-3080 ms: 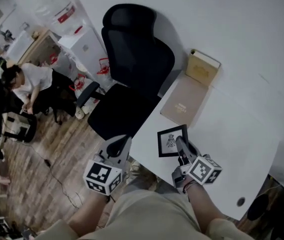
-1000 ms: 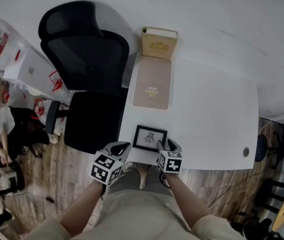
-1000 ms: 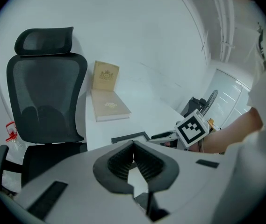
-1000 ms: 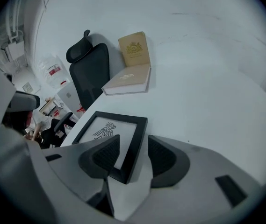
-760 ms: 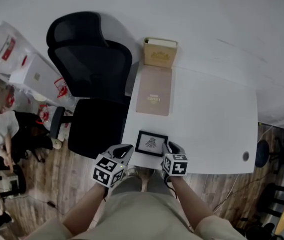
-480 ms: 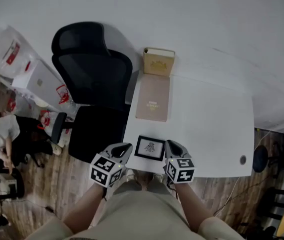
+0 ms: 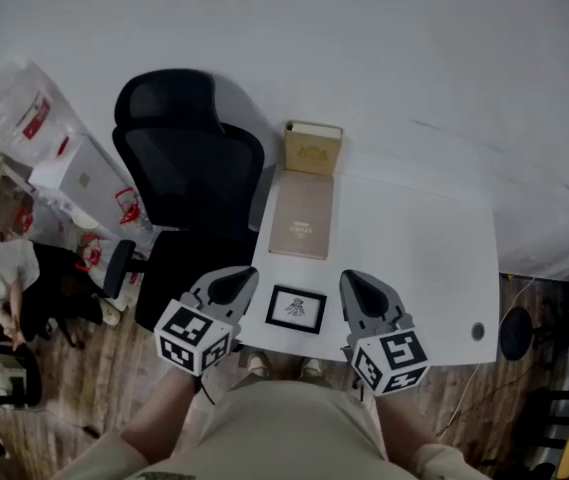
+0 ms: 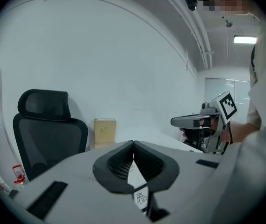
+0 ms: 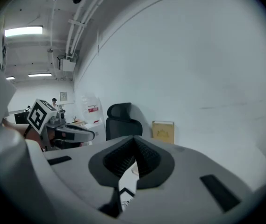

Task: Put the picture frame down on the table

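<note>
The black picture frame (image 7: 296,309) with a small drawing lies flat on the white table (image 7: 414,268), close to its near edge. My left gripper (image 7: 232,284) hovers just left of the frame, off the table's corner, jaws shut and empty. My right gripper (image 7: 357,290) is just right of the frame, apart from it, also shut on nothing. In the left gripper view the left gripper (image 8: 133,143) has its tips together, and part of the picture frame (image 8: 141,199) shows below them. In the right gripper view the right gripper (image 9: 133,139) is the same, with a corner of the picture frame (image 9: 125,193) beneath.
A flat tan folder (image 7: 302,223) lies at the table's far left, with a tan box (image 7: 312,148) upright against the wall behind it. A black office chair (image 7: 189,168) stands left of the table. A cable hole (image 7: 477,332) sits near the right front corner. A person (image 7: 4,278) sits far left.
My right gripper was at the frame's right edge a second ago; it has since drawn back to the right, away from it. The frame stays flat on the table. The left gripper shifted slightly left.
</note>
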`<action>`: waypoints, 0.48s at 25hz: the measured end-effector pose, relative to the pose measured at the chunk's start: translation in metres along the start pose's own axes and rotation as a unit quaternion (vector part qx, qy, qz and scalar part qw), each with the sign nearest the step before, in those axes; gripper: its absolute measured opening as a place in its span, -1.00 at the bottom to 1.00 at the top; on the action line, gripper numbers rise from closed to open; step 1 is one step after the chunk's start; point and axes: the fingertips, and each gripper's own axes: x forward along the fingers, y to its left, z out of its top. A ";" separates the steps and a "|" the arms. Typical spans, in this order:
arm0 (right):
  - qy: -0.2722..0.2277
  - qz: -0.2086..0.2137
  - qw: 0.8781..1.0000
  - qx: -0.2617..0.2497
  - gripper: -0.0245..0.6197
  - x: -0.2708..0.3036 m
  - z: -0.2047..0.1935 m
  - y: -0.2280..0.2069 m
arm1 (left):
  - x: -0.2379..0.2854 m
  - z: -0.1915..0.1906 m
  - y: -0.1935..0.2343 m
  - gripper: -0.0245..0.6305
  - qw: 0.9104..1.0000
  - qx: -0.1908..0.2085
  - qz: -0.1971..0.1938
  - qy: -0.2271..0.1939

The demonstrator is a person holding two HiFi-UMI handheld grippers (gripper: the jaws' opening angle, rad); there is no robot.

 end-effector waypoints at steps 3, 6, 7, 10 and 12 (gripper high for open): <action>-0.040 0.010 0.999 -0.014 -0.85 -0.016 0.040 0.003 | -0.012 0.033 -0.003 -0.86 0.999 0.010 0.003 -0.037; -0.080 0.009 0.996 -0.024 -0.85 -0.030 0.071 0.006 | -0.024 0.063 -0.011 -0.86 0.997 0.027 0.001 -0.071; -0.094 0.006 0.995 -0.030 -0.85 -0.035 0.081 0.007 | -0.029 0.072 -0.014 -0.86 0.996 0.034 0.000 -0.079; -0.132 0.002 0.990 -0.042 -0.85 -0.052 0.107 0.011 | -0.042 0.095 -0.025 -0.86 0.993 0.059 -0.001 -0.103; -0.147 0.001 0.988 -0.056 -0.85 -0.064 0.119 0.014 | -0.052 0.110 -0.032 -0.86 0.990 0.067 -0.001 -0.125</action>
